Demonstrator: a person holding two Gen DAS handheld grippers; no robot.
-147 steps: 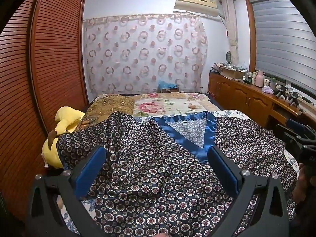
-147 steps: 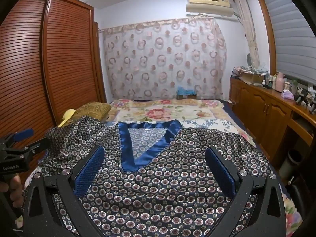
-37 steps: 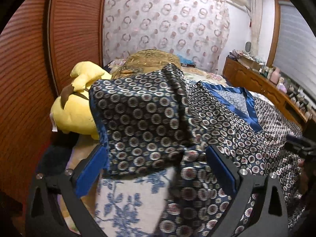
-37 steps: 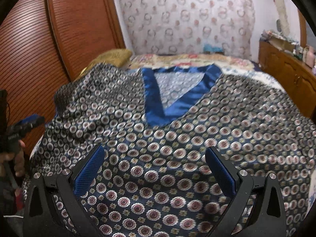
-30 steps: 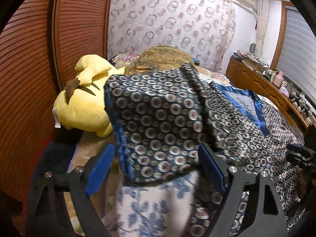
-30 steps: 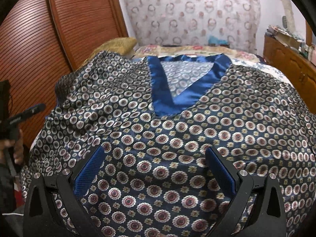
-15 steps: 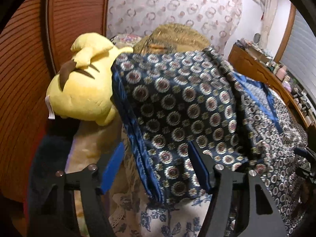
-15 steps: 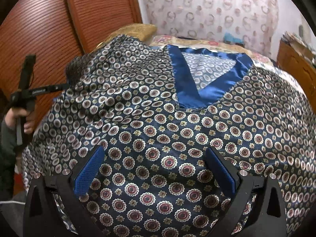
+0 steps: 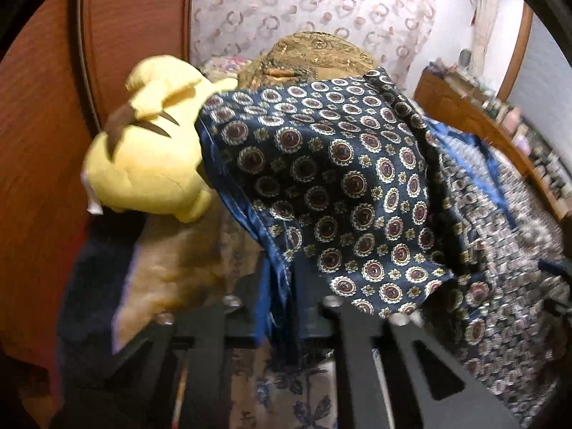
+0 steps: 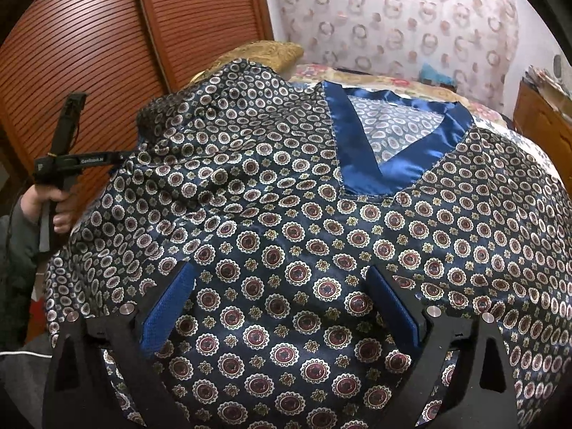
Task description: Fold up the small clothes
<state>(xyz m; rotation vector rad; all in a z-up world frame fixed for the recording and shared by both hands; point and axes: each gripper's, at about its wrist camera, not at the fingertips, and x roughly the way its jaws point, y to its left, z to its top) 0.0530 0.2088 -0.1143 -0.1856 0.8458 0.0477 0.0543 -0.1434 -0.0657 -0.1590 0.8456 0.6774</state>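
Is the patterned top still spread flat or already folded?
Mostly spread: the patterned top lies open with its blue V-neck showing. Only one sleeve is lifted, pinched in the left tool.

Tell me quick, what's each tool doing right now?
Left tool: closed on the patterned shirt's sleeve edge.
Right tool: open, holding nothing, above the shirt.

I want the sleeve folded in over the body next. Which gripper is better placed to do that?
Left. The left gripper is shut on the sleeve hem beside the yellow plush toy. The right gripper is open over the shirt front, holding nothing.
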